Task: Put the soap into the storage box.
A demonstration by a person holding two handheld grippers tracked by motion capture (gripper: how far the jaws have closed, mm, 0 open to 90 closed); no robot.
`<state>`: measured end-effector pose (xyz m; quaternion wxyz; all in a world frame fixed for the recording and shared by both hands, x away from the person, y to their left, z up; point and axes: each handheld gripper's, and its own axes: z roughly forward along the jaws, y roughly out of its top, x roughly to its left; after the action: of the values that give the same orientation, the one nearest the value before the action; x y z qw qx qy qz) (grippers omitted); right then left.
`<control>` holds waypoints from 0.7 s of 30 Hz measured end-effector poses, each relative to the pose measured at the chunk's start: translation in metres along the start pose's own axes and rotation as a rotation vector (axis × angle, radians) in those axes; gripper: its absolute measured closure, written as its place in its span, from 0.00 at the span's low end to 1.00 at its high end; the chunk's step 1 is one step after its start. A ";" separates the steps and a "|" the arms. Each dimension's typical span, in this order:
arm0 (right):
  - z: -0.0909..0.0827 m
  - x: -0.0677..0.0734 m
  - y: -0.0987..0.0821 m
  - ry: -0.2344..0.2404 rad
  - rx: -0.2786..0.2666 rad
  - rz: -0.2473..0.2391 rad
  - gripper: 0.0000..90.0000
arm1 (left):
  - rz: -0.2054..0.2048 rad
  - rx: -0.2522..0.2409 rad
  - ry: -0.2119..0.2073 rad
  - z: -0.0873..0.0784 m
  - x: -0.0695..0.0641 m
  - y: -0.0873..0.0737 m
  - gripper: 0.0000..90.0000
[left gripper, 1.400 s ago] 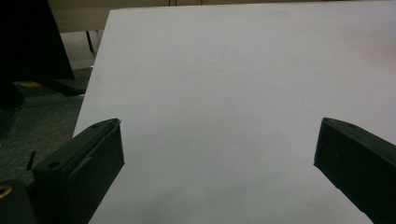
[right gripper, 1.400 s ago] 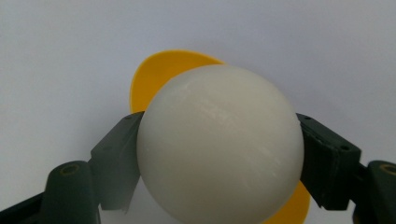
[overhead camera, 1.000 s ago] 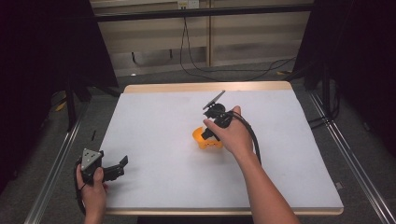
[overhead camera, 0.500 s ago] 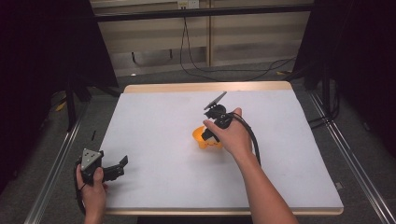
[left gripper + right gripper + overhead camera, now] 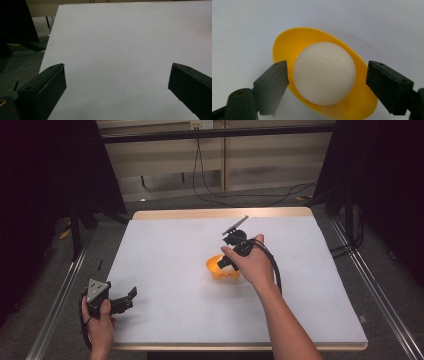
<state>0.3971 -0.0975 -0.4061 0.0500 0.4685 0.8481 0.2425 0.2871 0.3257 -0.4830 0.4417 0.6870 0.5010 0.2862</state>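
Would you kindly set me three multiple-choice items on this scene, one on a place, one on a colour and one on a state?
1. Where does the white ball lie?
A. In the bowl
B. On the bare table beside the bowl
C. On the floor

2. What colour is the bowl?
A. Blue
B. Orange-yellow
C. Green

3. How do the jaws of the right gripper stand?
A. Clamped on the bowl's rim
B. Parted on either side of the ball, having just been opening
C. Shut tight with nothing between them

Answers: 1 A, the right gripper view shows the ball resting inside the bowl. 2 B, the bowl reads orange-yellow in that view and in the high view. 3 B, a gap shows between the right-hand jaw and the ball.
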 end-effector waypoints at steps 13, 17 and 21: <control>-0.020 -0.015 -0.018 -0.038 -0.083 -0.005 0.00 | 0.005 -0.002 0.004 0.000 0.000 0.000 0.01; -0.023 -0.021 -0.027 -0.053 -0.105 0.010 0.00 | 0.004 -0.005 0.003 0.000 -0.001 0.000 0.01; -0.027 -0.031 -0.041 -0.081 -0.119 0.019 0.00 | 0.007 -0.004 0.002 -0.001 -0.001 0.000 0.01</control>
<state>0.3742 -0.1503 -0.4056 0.1100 0.4821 0.8250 0.2737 0.2863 0.3253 -0.4830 0.4417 0.6876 0.4983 0.2896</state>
